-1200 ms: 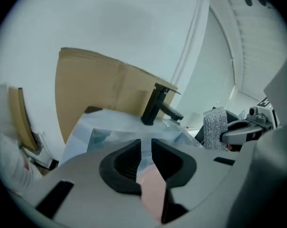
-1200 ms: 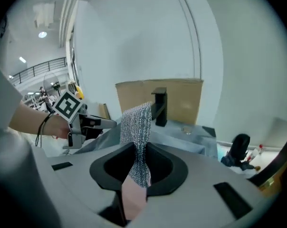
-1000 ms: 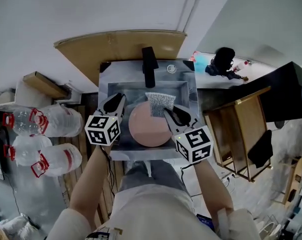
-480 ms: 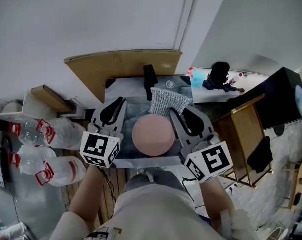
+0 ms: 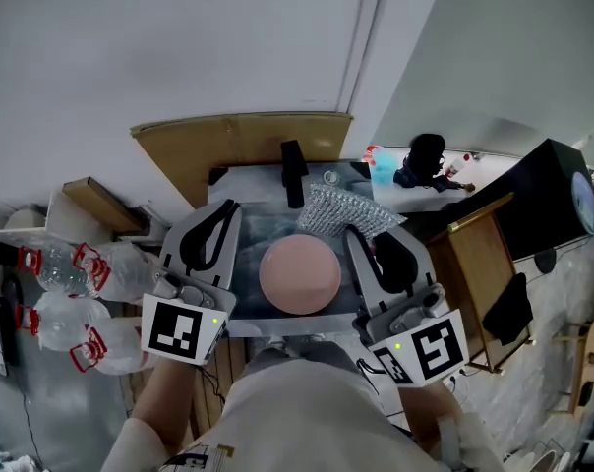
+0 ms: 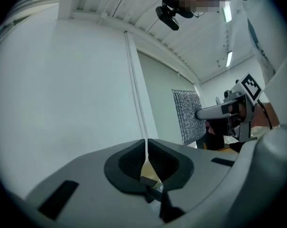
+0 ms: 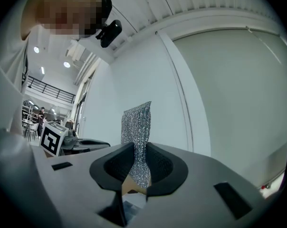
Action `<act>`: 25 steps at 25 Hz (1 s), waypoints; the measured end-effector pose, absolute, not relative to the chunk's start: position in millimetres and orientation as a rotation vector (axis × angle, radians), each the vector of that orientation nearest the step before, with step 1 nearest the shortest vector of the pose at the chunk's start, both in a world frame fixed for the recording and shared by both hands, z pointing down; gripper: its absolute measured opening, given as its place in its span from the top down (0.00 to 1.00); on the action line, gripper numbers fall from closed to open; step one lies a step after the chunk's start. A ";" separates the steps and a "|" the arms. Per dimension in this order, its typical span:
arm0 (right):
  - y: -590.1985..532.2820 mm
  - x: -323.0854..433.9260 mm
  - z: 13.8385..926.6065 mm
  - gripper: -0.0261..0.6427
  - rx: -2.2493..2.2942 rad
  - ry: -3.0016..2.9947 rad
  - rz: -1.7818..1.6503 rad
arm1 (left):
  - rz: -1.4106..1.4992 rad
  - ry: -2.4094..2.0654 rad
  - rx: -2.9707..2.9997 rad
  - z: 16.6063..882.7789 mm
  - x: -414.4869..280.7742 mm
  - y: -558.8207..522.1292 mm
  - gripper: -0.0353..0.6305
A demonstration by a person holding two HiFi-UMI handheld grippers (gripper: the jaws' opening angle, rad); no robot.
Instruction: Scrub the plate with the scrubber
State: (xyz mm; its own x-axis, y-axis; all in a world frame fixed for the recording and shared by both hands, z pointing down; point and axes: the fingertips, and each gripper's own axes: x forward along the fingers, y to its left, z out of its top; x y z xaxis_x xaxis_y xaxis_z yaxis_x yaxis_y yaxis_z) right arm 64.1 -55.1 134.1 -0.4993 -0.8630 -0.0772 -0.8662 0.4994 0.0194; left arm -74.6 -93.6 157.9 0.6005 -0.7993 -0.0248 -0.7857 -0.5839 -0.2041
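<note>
Two hand-held grippers are seen from above, held level over a sink [image 5: 246, 264].

On the left, the left gripper [image 6: 146, 147] is shown with its jaws pressed together. They have just been closing, and nothing is gripped between them; only a pale sliver of wall is seen through the slit. Below it and to its right, between the two grippers, a round pink plate [image 5: 299, 273] is laid flat in the sink. Further right, the right gripper [image 7: 136, 148] is clamped on a silver mesh scrubber [image 7: 137, 122], which is pinched near one end.

The plate is judged to be stiff and smooth, likely slippery when wet and breakable if dropped. It would best be steadied at the rim on the side nearest the left gripper. The scrubber is judged to be light, soft, floppy and rough, so a pinch near its end leaves a free flap for rubbing.

Being round, the plate has no long axis, and its face is turned up toward the grippers. The scrubber's long axis runs straight out ahead of the right gripper's jaws. Its free end points away from the person, toward the tap [image 5: 293, 173], and is spread toward the left gripper's side.
</note>
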 end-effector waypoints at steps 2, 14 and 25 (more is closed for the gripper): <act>-48.7 61.8 127.5 0.81 -1.529 2.668 0.128 | -0.100 1.300 -2.621 152.6 -74.6 -86.7 0.90; -34.2 53.1 127.3 0.81 -1.495 2.685 0.156 | -0.125 1.264 -2.682 163.7 -72.5 -72.1 0.90; -38.9 53.3 135.2 0.81 -1.497 2.699 0.136 | -0.152 1.276 -2.681 167.0 -70.3 -72.6 0.91</act>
State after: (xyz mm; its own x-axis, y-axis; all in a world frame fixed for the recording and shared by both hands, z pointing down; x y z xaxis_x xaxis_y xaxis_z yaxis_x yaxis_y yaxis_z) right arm 53.3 -38.9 135.2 -0.5296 -0.8436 -0.0883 -0.8483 0.5270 0.0519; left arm -70.3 -72.6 167.0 0.6290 -0.7772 0.0197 -0.7600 -0.6200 -0.1953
